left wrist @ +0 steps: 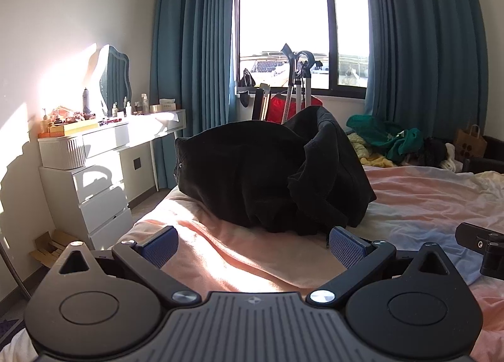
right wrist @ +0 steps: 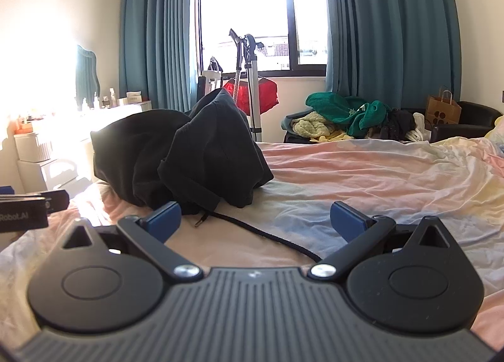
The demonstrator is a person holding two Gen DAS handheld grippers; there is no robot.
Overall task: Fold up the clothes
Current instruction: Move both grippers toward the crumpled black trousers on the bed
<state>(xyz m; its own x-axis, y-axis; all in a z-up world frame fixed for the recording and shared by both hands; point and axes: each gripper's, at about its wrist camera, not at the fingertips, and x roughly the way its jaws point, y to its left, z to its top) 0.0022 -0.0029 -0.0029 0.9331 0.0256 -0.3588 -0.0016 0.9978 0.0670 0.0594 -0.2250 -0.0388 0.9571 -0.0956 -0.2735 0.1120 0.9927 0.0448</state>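
- Left gripper (left wrist: 252, 244): jaws spread wide, nothing between the blue pads; low over the bed sheet (left wrist: 220, 261), aimed at 12 o'clock. Judged: placed so the open jaws face the near hem of the cloth.
- Right gripper (right wrist: 255, 220): also wide apart and empty, low over the sheet. A black drawstring (right wrist: 252, 229) runs across the sheet between its fingers, metal tip near the left pad; it lies loose, not pinched.
- The two grippers sit side by side; each shows at the edge of the other's view, the right one at 3 o'clock in the left view.
- Black garment (left wrist: 252, 173): heaped in a rumpled mound on the bed, just past the left jaws at 12 o'clock; at 11 o'clock from the right gripper. Not flat, not folded; one flap stands up at the top. Likely a hoodie, given the cord.
- Judged: a grip on two edges would be needed to spread it; which edges are hem or sleeve I cannot tell.
- Farther, 1 o'clock: pile of green and yellow clothes (right wrist: 346, 116), well apart from the black mound.
- Far, 12 o'clock: garment steamer stand (right wrist: 249, 78), window (right wrist: 245, 9), blue curtains.
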